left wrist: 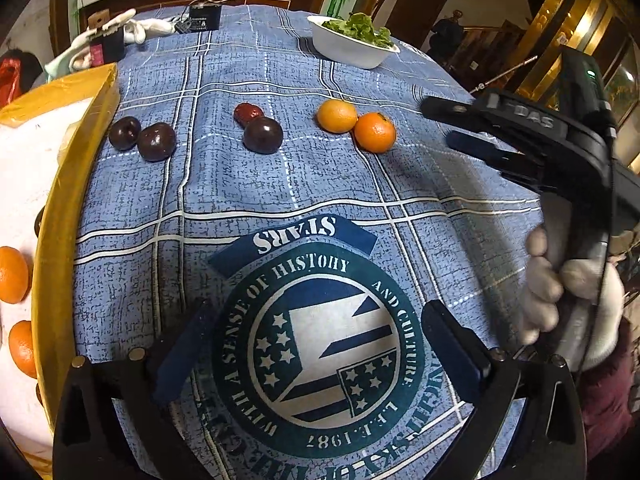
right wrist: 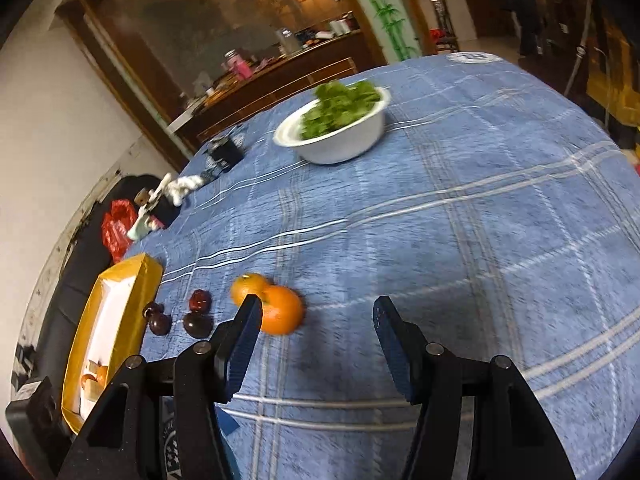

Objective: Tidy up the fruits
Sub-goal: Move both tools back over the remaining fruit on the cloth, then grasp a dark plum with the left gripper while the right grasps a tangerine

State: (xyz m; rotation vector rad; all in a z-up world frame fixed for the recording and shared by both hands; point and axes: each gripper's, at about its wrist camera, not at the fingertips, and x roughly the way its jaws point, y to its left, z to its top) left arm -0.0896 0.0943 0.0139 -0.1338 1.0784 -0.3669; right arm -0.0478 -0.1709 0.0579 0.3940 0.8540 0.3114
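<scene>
Fingers [left wrist: 452, 344] of both grippers stand apart, empty, above the tablecloth [left wrist: 320, 180].

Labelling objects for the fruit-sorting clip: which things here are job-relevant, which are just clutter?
Job:
- two oranges on the cloth
- three dark plums
- red date
- yellow tray, oranges already inside
- left tongs and right tongs, both empty

Clutter:
- white bowl of greens
- white gloves
- black box
- blue tablecloth

Fruit [left wrist: 262, 134] on table [left wrist: 320, 184] (bowl [left wrist: 352, 46] behind).
</scene>
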